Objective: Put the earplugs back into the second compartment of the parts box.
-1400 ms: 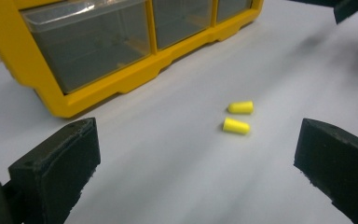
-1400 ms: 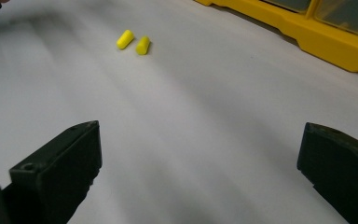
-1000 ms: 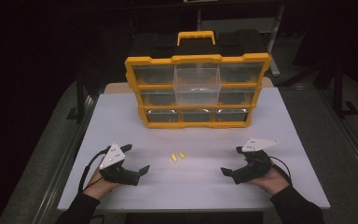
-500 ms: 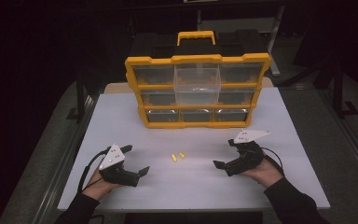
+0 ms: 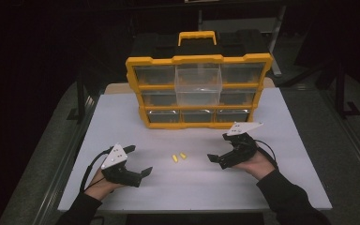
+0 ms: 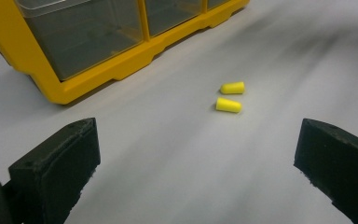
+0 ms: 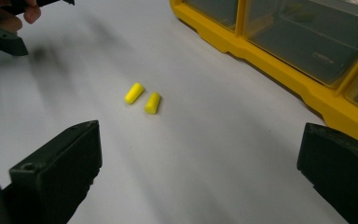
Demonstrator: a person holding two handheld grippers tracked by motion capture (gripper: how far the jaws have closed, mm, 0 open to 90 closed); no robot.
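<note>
Two small yellow earplugs [image 5: 178, 157] lie side by side on the white table [image 5: 286, 140], between my two grippers. My left gripper [image 5: 139, 159] rests near the front left, open, with the earplugs to its right. In the left gripper view its jaws stand wide apart with the earplugs [image 6: 230, 96] ahead on the bare surface. On the other side, my right gripper [image 5: 219, 147] is open and points left at the earplugs. The right gripper view has the earplugs [image 7: 143, 98] ahead of its spread jaws. Neither gripper holds anything.
A yellow organizer [image 5: 199, 89] with clear drawers stands upright at the back of the table. Its middle upper drawer [image 5: 198, 77] sticks out toward me. The organizer's base [image 7: 279, 70] runs close along the right gripper's far side. Dark floor surrounds the table.
My right gripper has moved left and a little forward, closer to the earplugs. The left gripper and the earplugs have stayed put.
</note>
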